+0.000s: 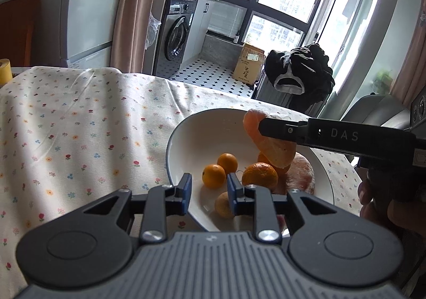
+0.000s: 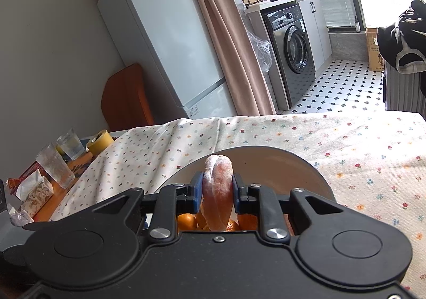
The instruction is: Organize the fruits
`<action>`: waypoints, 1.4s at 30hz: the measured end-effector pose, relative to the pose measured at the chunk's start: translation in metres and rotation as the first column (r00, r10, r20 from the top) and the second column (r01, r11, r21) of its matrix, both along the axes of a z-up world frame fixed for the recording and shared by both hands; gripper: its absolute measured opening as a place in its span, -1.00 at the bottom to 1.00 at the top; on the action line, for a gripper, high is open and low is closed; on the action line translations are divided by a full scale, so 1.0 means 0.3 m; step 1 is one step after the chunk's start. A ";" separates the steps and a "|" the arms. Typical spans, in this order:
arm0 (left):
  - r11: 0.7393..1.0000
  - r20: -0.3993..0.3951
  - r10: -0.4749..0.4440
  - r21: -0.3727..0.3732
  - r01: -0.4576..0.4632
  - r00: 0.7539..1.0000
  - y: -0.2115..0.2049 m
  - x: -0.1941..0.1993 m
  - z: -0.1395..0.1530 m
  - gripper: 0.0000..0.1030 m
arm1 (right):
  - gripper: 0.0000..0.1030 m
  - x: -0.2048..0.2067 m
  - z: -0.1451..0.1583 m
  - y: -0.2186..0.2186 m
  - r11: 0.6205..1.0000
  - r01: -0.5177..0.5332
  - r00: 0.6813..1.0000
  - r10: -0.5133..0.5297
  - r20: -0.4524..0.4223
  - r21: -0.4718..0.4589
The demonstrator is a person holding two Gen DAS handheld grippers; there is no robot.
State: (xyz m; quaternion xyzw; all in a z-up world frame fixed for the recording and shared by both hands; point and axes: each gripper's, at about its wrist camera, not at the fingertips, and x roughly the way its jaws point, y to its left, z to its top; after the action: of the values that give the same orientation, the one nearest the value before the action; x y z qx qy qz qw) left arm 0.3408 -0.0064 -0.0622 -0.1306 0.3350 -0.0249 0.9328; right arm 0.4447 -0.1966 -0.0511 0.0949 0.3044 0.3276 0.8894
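Peeled citrus segment is clamped between the right gripper jaws, held above the white bowl. The bowl contains small oranges and sits on the floral tablecloth. Left gripper hovers at the bowl's near rim, jaws apart, empty.

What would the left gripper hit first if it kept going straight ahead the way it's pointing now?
Probably the small oranges inside the white bowl. The left gripper is open over the bowl's near rim, aimed between them. Depth is unclear, so it might touch the bowl's floor first.
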 end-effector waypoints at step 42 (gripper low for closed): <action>0.997 0.083 0.072 0.009 -0.073 0.994 0.013 -0.325 0.166 0.78 | 0.99 -0.368 0.144 -0.142 0.991 0.131 0.988 -0.129 0.088 -0.027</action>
State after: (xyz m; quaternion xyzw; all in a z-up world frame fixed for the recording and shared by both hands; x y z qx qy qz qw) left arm 0.2433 -0.0024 -0.0124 -0.1357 0.2914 0.0055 0.9469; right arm 0.3344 -0.2392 -0.0078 0.0858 0.2645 0.2676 0.9225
